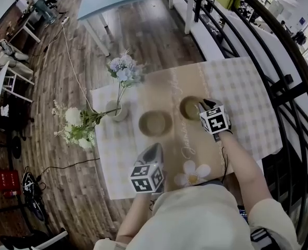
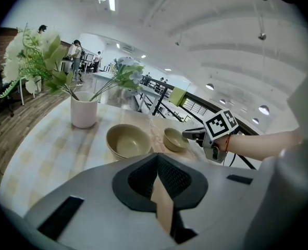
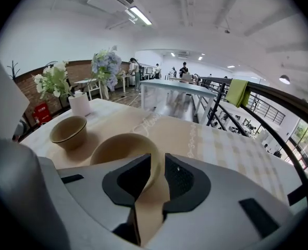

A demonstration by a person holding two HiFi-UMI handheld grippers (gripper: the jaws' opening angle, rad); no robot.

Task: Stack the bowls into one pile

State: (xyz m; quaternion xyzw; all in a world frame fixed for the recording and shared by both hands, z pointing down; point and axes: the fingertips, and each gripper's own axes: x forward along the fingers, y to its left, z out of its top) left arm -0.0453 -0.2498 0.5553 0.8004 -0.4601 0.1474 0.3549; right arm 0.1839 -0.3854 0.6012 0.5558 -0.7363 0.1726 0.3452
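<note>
When I look down, I see two tan bowls side by side on the table (image 1: 237, 87), near each other but not touching. My right gripper (image 1: 203, 107) has its jaws pinched on the rim of the small bowl (image 1: 190, 108). In the right gripper view the thin wall of that bowl (image 3: 123, 149) goes right in between the two dark pads (image 3: 184, 180), one pad inside the bowl and one outside. The bowl is open side up. I cannot tell if it sits on the table or is a tiny bit off it.

The big bowl (image 1: 155, 123) is to the left of the small one, and it is empty and open side up too. It sits between the small bowl and a white vase (image 1: 120, 111) with blue flowers (image 1: 123, 69) in it.

My left gripper (image 1: 154, 147) is on my side of the big bowl, close to it but not touching it. It points at that bowl. In the left gripper view its jaws are close together, with only a thin slice of the table showing between them, and they hold nothing. Past them I see the big bowl (image 2: 127, 140), then the small bowl (image 2: 174, 138) with my right gripper (image 2: 193, 134) at its edge.
</note>
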